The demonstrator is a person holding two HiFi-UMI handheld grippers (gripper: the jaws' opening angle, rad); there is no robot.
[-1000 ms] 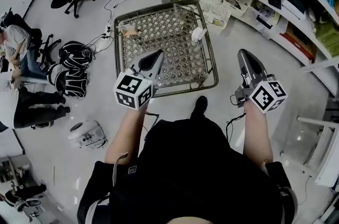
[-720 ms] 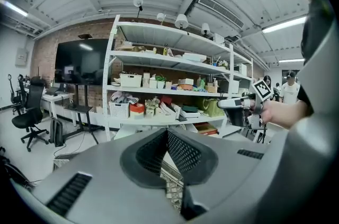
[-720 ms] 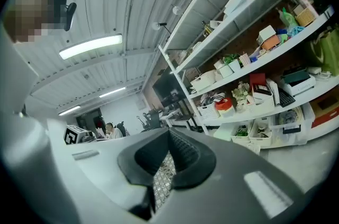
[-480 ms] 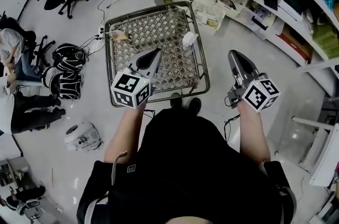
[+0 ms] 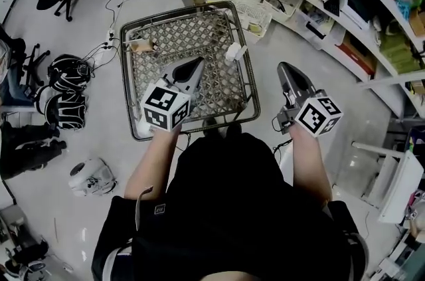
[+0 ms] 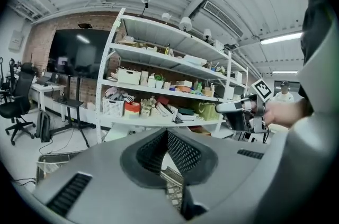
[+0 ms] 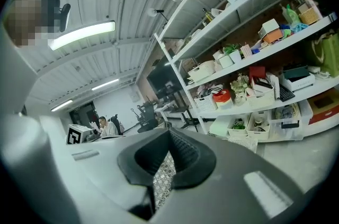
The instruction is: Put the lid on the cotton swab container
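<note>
Your left gripper [image 5: 198, 63] hovers over the square wire-mesh metal table [image 5: 174, 37], jaws closed on nothing. The small white container [image 5: 232, 52] sits just beyond it at 1 o'clock, by the table's right rim. A small tan object [image 5: 141, 46] lies at the table's 10 o'clock corner. Your right gripper [image 5: 284, 68], off the table at 3 o'clock, is also closed and empty.
</note>
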